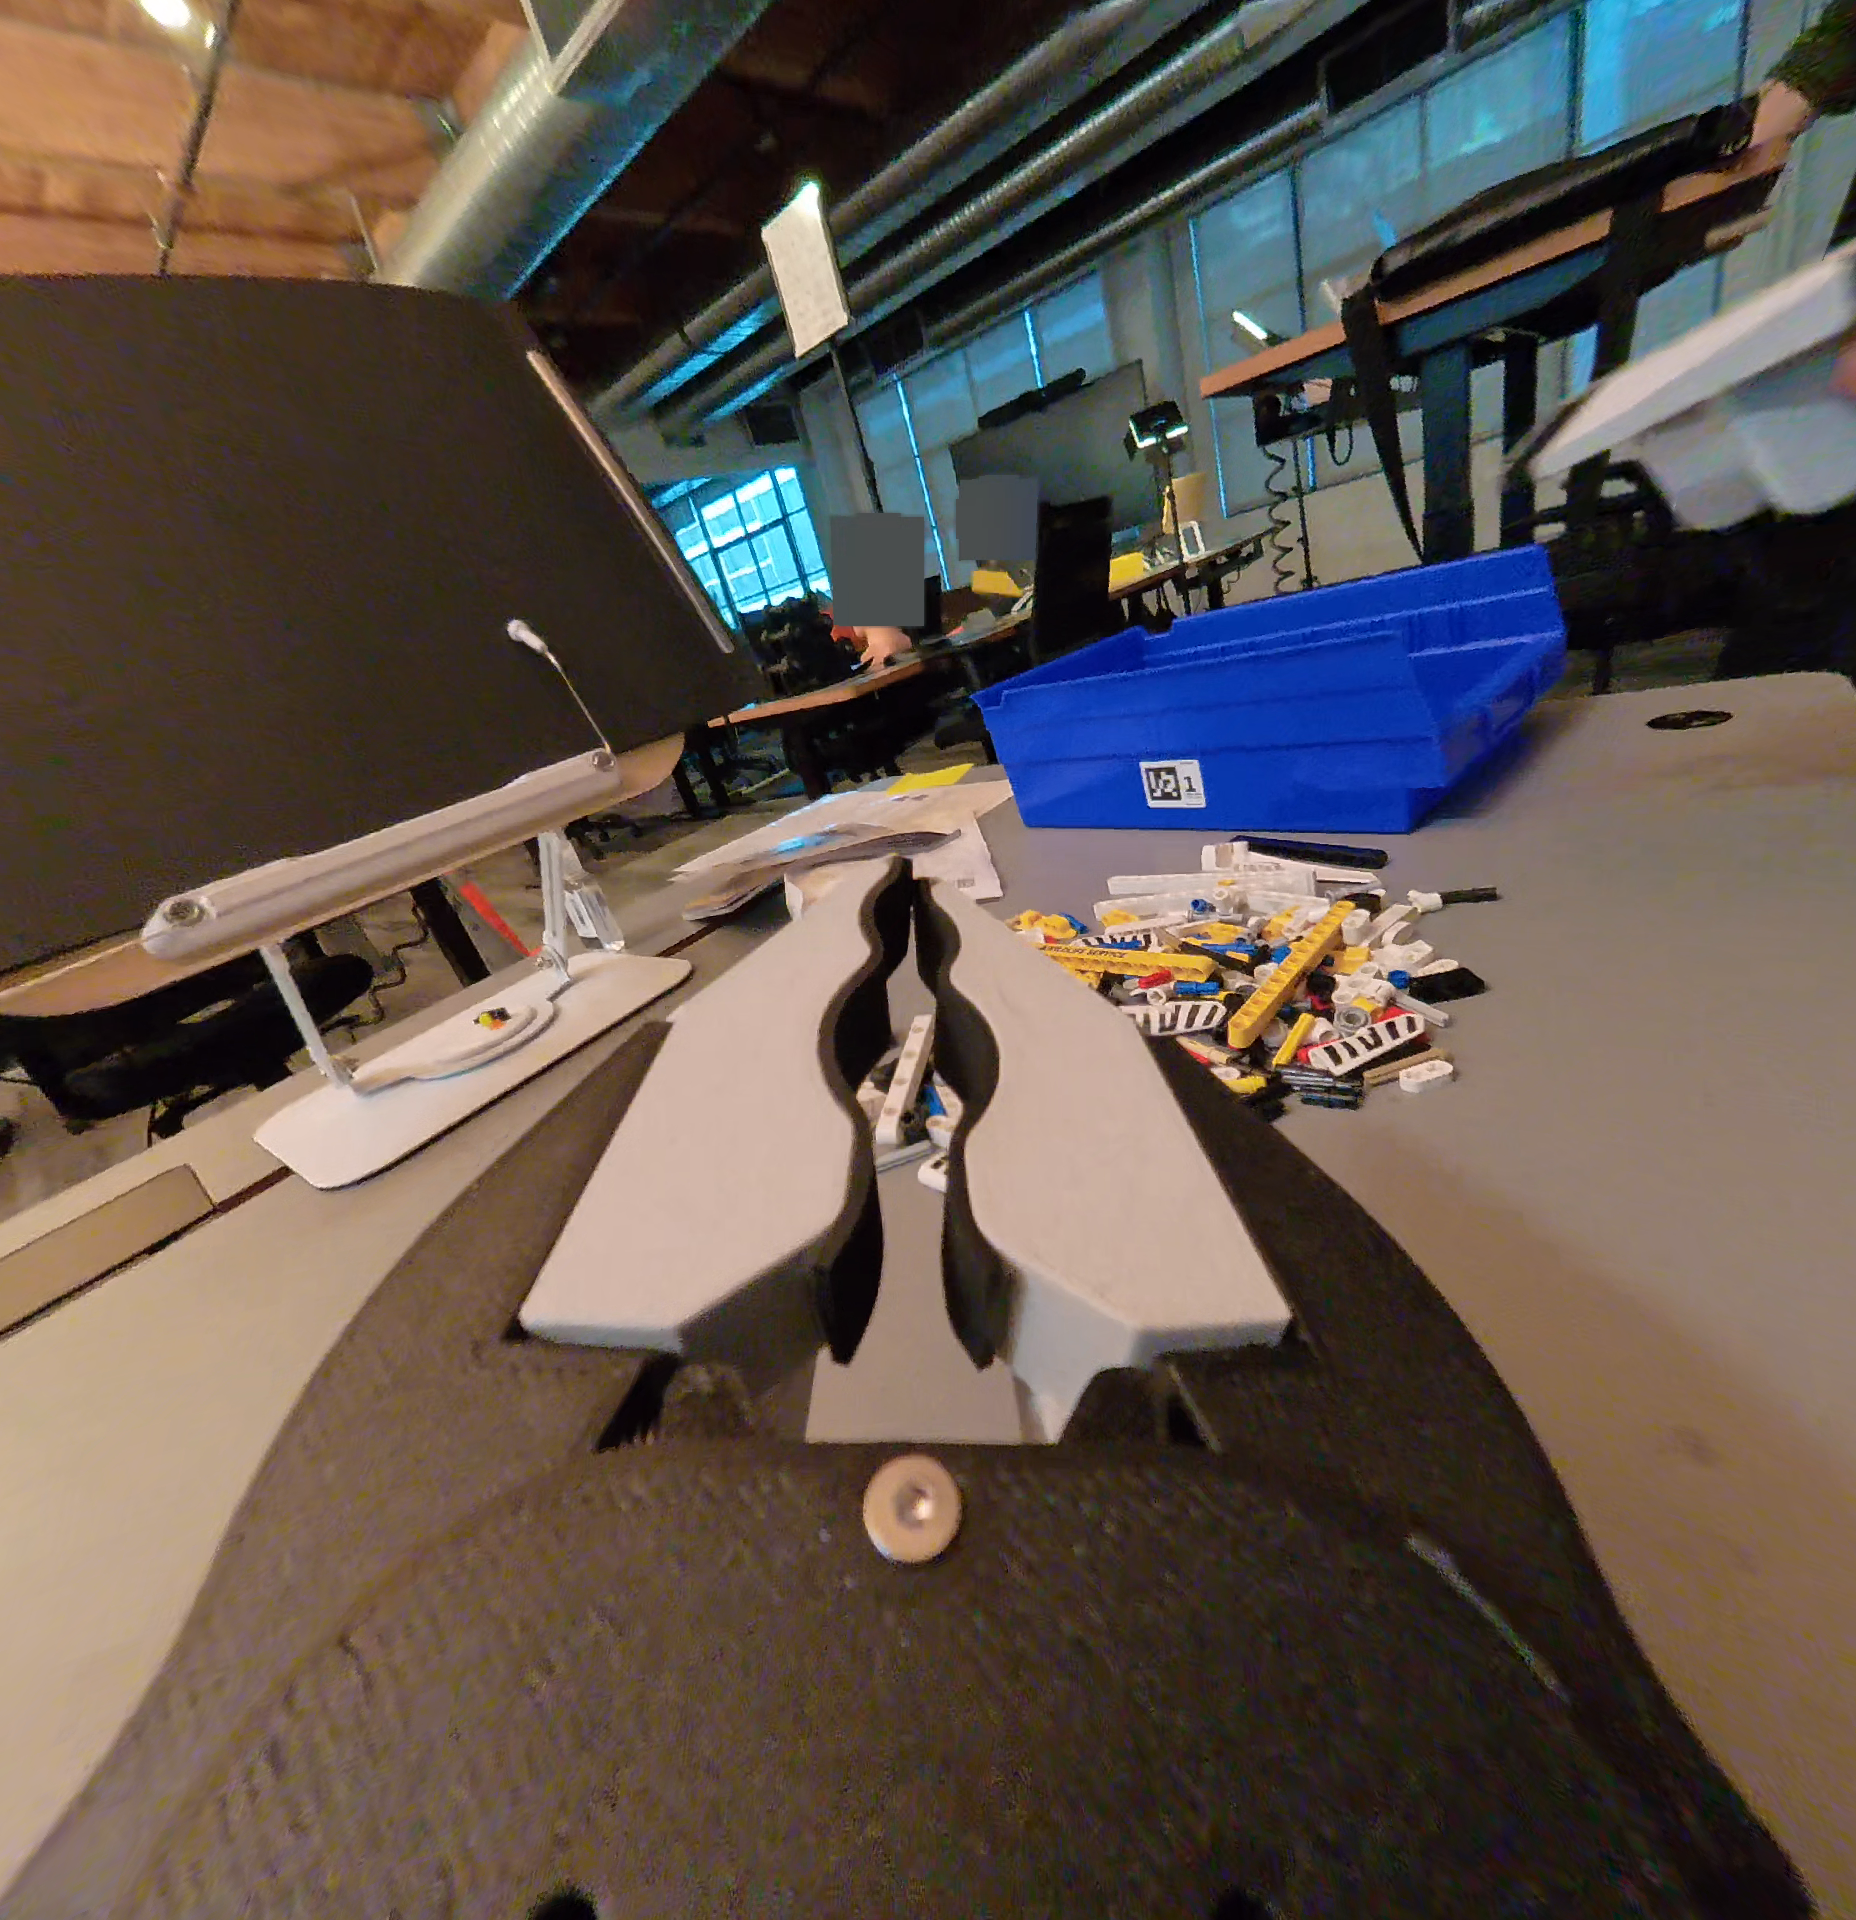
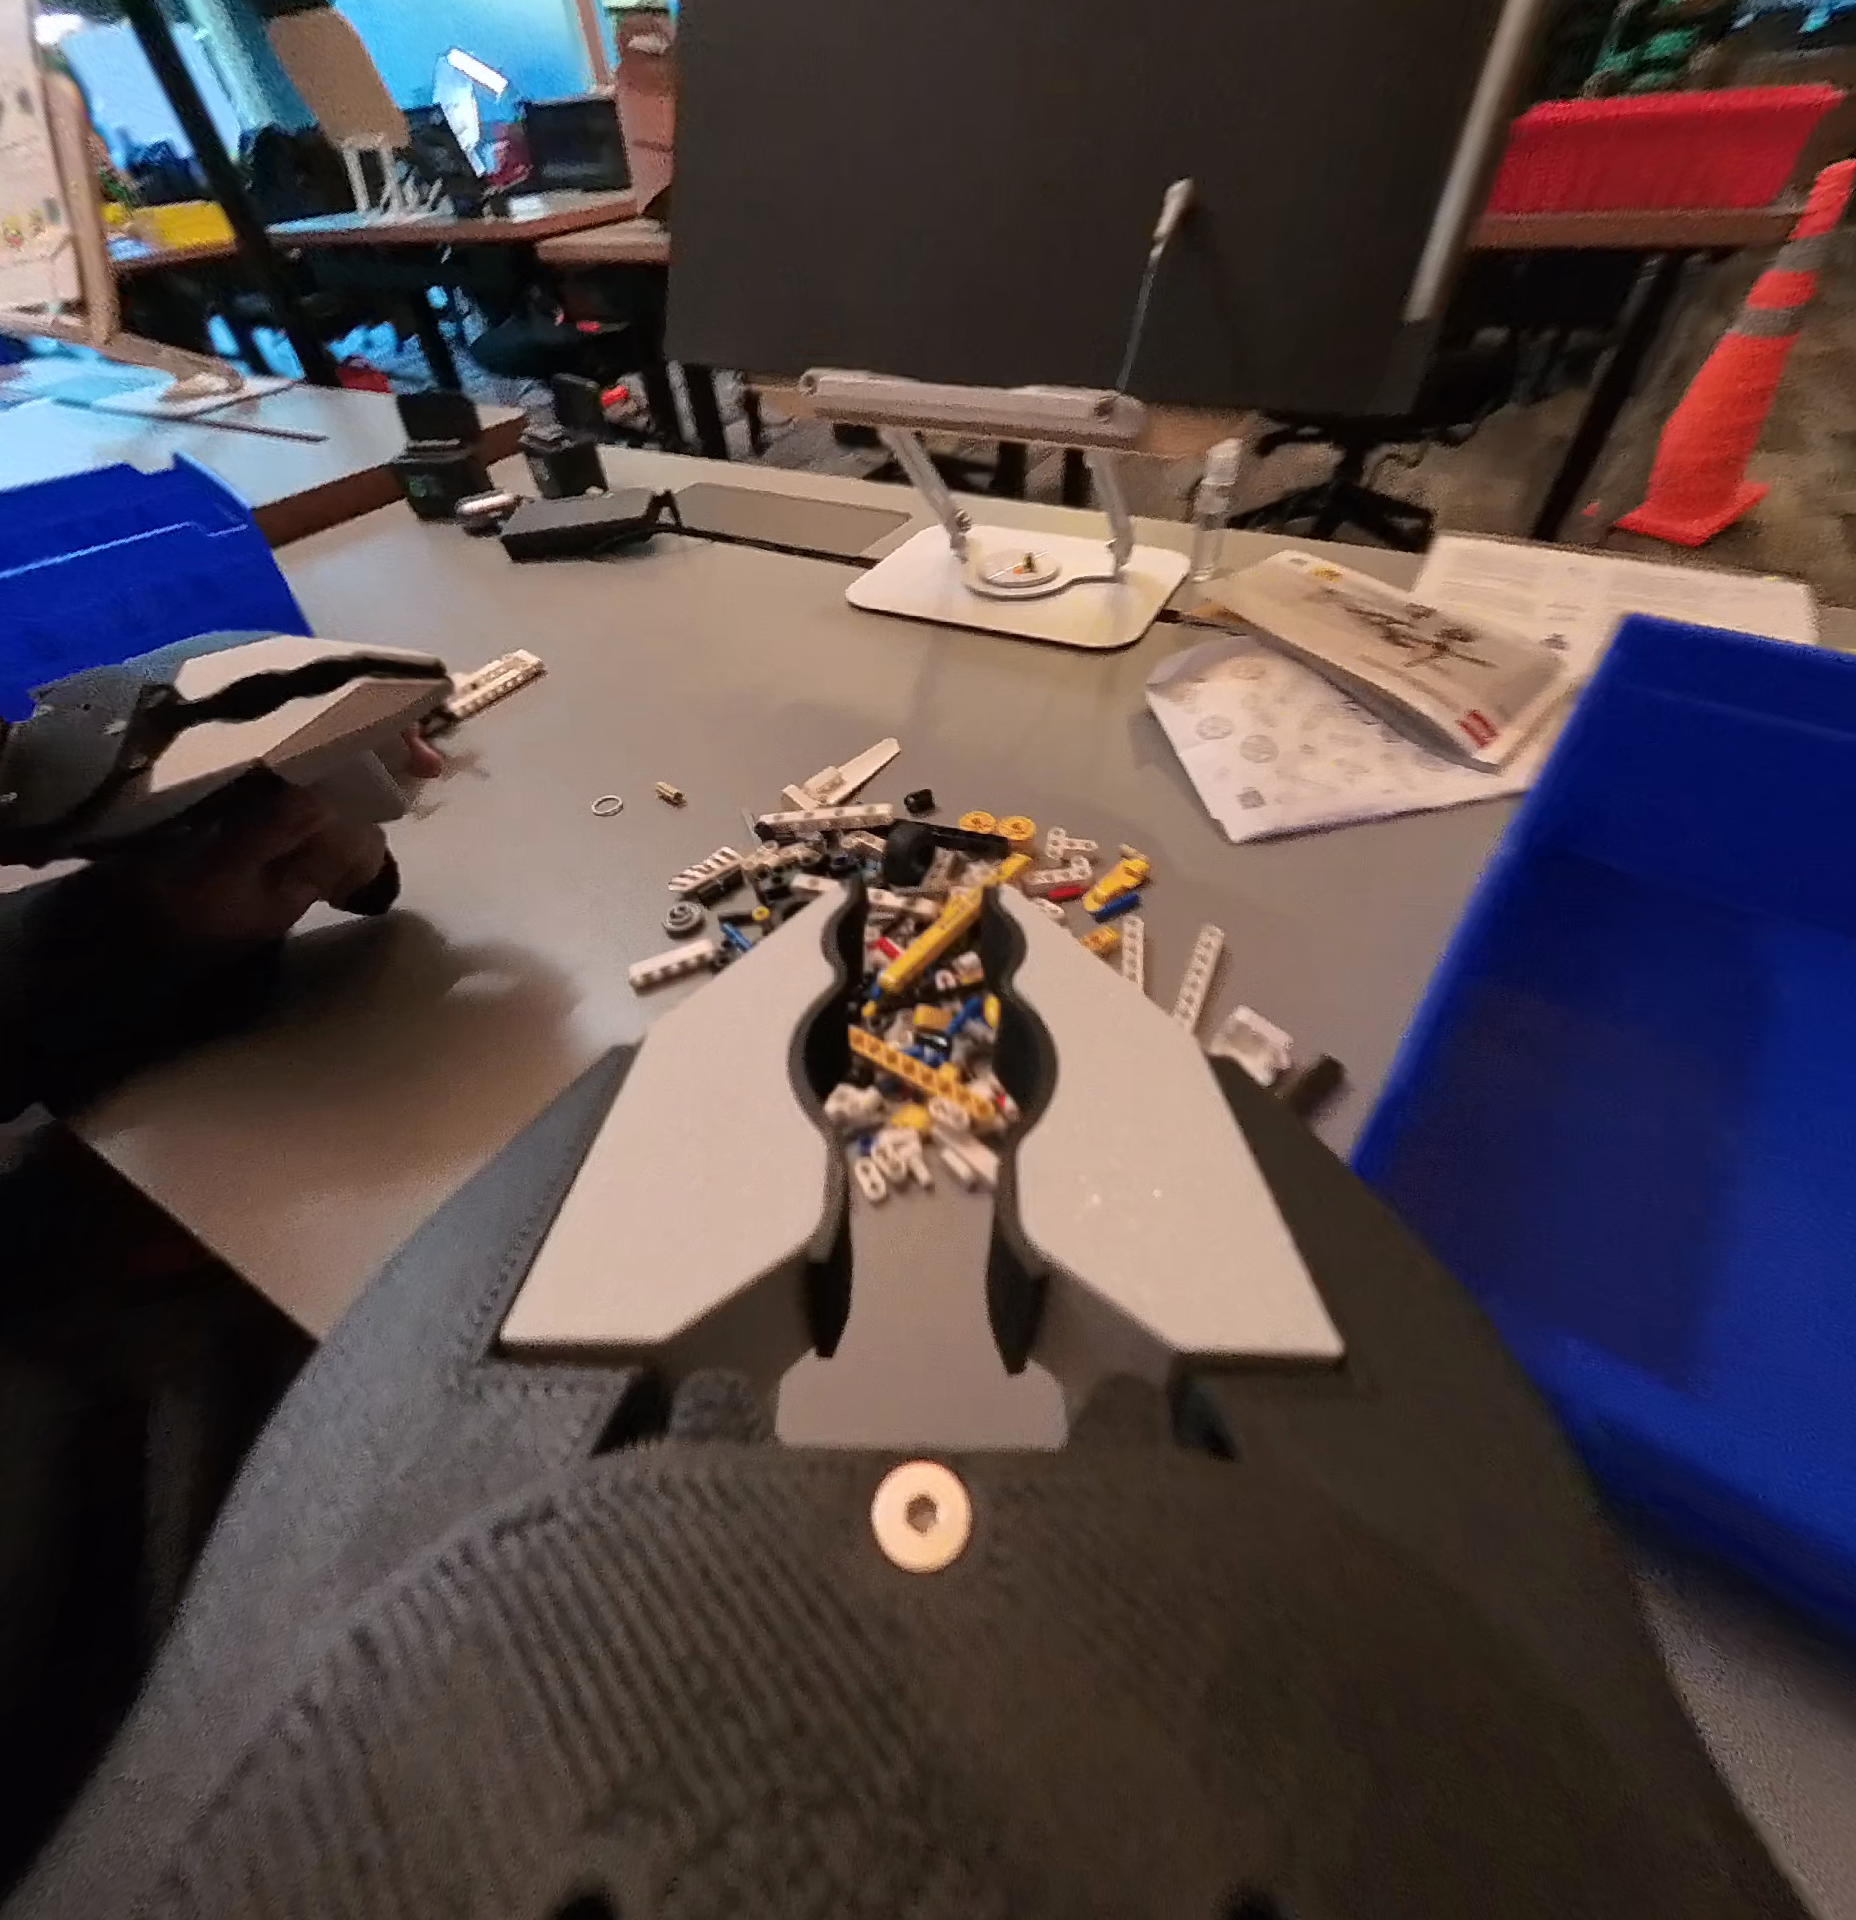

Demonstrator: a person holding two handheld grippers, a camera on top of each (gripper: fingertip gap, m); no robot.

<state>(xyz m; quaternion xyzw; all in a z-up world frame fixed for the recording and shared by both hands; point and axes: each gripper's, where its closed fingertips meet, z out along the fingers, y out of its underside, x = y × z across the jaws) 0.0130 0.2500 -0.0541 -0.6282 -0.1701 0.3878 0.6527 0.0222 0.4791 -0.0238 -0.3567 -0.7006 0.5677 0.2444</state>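
R claw spread over yellow/white/blue brick pile.

You're working over a grey table. In the middle of it lies a loose heap of small building bricks, mostly white, yellow, black and blue, with a few white beams scattered just beside it. A small metal ring and a tiny brass-coloured piece lie apart from the heap. Blue bins sit on it at either side. Farther back you have a white monitor-stand base, a printed booklet on loose paper sheets, a black power adapter and a dark flat pad.
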